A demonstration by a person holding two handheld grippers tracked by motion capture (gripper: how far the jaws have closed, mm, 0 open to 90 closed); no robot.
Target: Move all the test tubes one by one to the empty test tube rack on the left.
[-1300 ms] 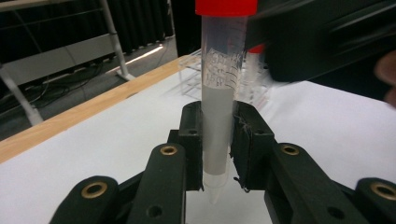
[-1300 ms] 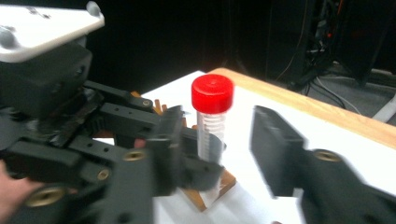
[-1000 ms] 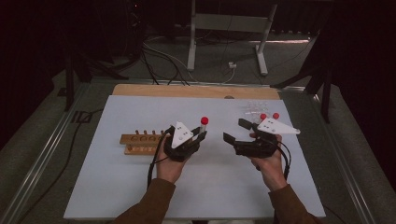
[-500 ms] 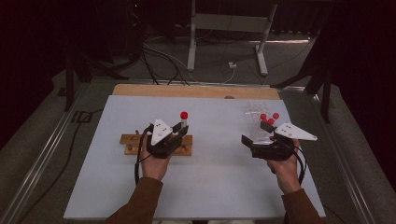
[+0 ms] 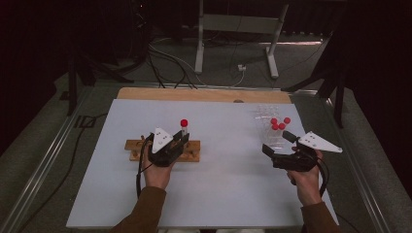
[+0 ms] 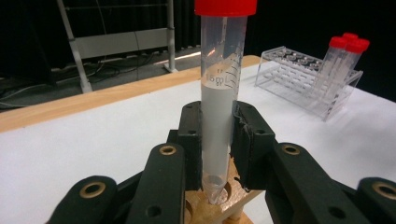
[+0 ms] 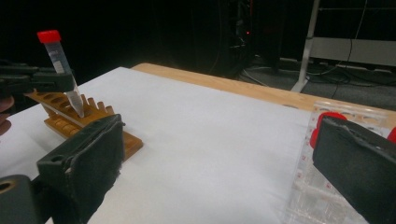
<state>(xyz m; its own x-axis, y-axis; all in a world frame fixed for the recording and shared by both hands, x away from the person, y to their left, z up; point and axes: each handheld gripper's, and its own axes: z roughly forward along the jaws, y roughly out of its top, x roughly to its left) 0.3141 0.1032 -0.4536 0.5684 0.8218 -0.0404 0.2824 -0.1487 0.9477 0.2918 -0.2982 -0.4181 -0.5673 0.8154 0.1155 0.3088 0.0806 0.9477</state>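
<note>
- A red-capped tube [image 6: 218,93] is clamped upright by the left gripper [image 5: 171,144], tip at a hole of the wooden rack [image 5: 133,145] near the table's [image 5: 233,194] middle.
- The right gripper [image 5: 279,146], jaws just opened wide with nothing between them, is held beside the clear rack [image 5: 267,114] near the right edge.

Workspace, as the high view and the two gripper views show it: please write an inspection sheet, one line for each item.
Surface: white sheet on a table, wooden strip along the far edge.
Job's things: red-capped tube, its tip at a hole of the wooden rack; clear plastic rack with red-capped tubes.
Clutter: nothing seen.
Grippers: left gripper shut on the tube; right gripper open, nothing between the jaws, near the clear rack. Its jaws have just been opening.
Cables: one trails from each gripper; more lie on the floor behind.
Surroundings: dark room, metal stand beyond the table.
</note>
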